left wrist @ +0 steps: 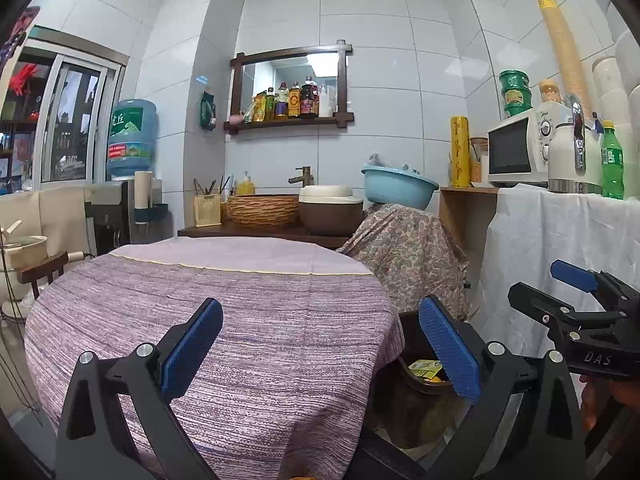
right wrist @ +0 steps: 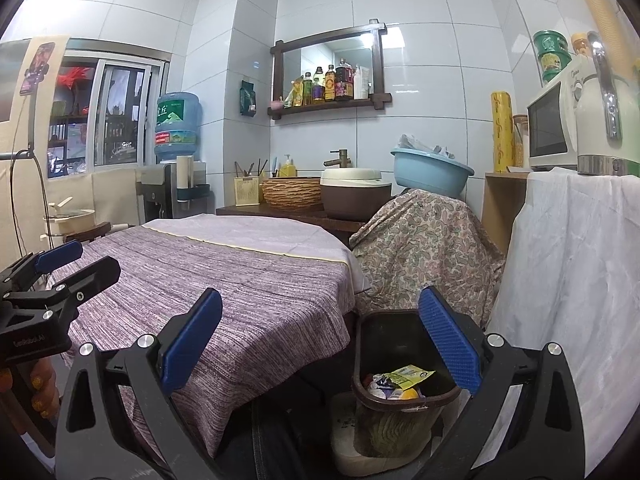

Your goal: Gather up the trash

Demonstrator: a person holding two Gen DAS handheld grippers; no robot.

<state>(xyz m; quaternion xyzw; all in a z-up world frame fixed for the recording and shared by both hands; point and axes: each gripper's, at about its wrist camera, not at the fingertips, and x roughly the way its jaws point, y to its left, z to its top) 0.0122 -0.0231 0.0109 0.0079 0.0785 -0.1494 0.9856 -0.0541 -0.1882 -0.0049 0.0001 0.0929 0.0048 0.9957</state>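
Both my tools are spread wide and empty, the left tool (left wrist: 320,356) over the bare purple tabletop (left wrist: 248,312) and the right tool (right wrist: 320,356) just above and left of the bin (right wrist: 404,396), where the trash (right wrist: 400,382) already sits. If I swing right tool down carelessly, I reckon its right pad clips the bin rim and tips it. Open room lies ahead across the tabletop; the draped white cloth (right wrist: 568,280) crowds my right.

My left tool (left wrist: 320,348) and right tool (right wrist: 320,346) are black frames with silver screws and ridged blue pads (left wrist: 192,348); one carries white "DAS" lettering.
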